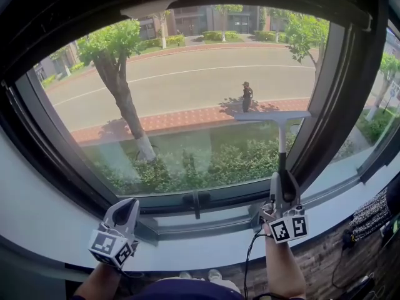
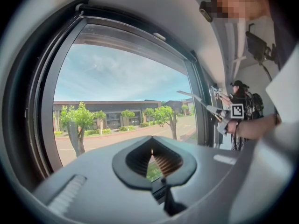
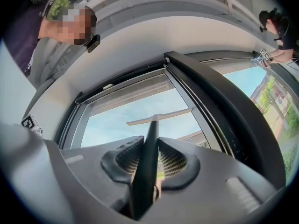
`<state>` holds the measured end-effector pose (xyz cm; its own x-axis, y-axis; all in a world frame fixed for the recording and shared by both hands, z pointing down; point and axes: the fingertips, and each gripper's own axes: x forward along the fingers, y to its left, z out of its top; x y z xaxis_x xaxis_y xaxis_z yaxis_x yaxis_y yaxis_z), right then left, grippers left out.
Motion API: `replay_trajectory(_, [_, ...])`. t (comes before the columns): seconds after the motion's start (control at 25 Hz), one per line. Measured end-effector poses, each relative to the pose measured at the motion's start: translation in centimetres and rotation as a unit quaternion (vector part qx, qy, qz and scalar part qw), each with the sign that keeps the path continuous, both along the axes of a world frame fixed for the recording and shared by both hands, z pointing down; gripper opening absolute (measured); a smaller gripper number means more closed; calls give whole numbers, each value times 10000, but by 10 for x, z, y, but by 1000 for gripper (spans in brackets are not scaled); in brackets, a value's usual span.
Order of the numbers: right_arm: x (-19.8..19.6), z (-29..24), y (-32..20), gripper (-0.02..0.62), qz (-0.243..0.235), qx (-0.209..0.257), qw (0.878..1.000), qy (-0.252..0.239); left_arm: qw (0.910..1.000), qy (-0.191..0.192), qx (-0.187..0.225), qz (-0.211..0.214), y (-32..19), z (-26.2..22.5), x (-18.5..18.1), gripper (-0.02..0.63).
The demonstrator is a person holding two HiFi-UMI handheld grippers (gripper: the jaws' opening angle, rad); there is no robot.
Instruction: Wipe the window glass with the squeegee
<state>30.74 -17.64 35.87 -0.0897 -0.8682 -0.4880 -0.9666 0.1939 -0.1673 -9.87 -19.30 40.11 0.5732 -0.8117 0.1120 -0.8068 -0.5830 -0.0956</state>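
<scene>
The squeegee point(image 1: 280, 127) stands upright against the lower right of the window glass point(image 1: 187, 99), its pale blade point(image 1: 272, 115) level and its handle pointing down. My right gripper point(image 1: 282, 180) is shut on the dark handle point(image 3: 148, 162), and the blade point(image 3: 161, 117) shows above the jaws in the right gripper view. My left gripper point(image 1: 127, 208) hovers low at the left over the sill, away from the glass. Its jaws point(image 2: 152, 152) are shut with nothing between them. The left gripper view also catches the squeegee point(image 2: 196, 98) at the window's right side.
A dark window frame point(image 1: 331, 105) borders the pane on the right. A latch handle point(image 1: 196, 200) sits on the bottom frame above the white sill point(image 1: 206, 245). A cable point(image 1: 250, 258) hangs from my right gripper. Another person point(image 2: 240, 101) stands further right with grippers.
</scene>
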Motion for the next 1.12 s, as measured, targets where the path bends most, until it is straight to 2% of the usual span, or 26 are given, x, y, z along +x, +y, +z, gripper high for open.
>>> replay_trajectory(1.12, [-1, 72, 6, 103, -278, -496, 9977, -358, 9997, -235, -26, 52, 1, 2, 21, 8])
